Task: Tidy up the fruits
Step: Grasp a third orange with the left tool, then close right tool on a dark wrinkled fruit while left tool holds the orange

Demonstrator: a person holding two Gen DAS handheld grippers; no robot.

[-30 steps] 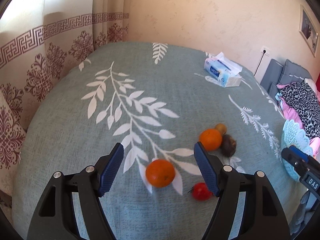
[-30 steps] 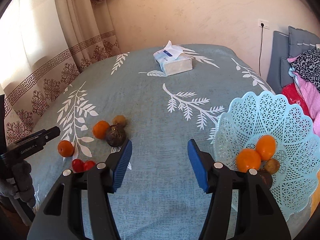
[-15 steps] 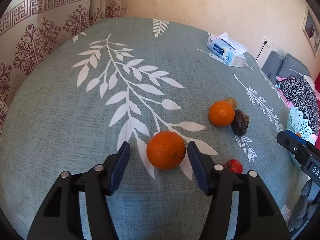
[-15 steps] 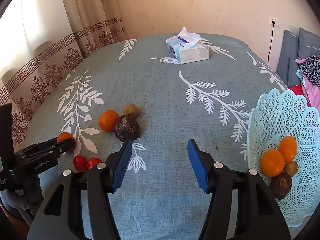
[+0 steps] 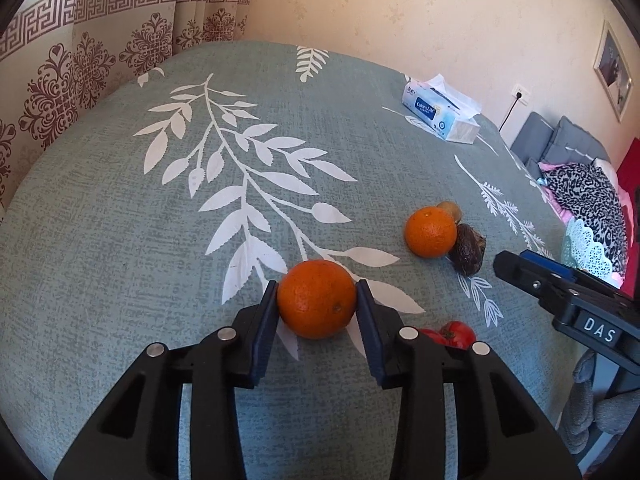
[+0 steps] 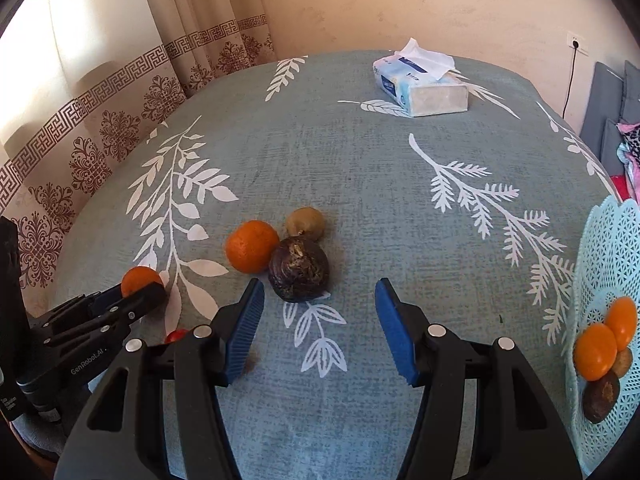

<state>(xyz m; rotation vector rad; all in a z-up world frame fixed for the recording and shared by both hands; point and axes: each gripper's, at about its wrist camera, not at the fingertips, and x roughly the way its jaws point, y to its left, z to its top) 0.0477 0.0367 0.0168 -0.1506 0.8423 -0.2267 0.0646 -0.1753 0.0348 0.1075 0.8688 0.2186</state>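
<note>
the round orange fruit [image 5: 316,298] is being squeezed between the closing blue pads of the left gripper [image 5: 317,300]. it should be held softly, then lifted straight up. the right gripper [image 6: 320,320] is half open with nothing held.

The left tool [image 5: 316,300] is closing its jaws on an orange [image 5: 316,298]; the right tool [image 6: 319,320] hangs with jaws apart, empty.

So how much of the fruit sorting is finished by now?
Partly done. The lacy basket already holds two oranges and two brownish fruits. In hand: the left tool is closing on an orange on the bedspread. Left: another orange, a dark fruit, a small brown one and red fruit. The right tool hangs open, empty.
</note>
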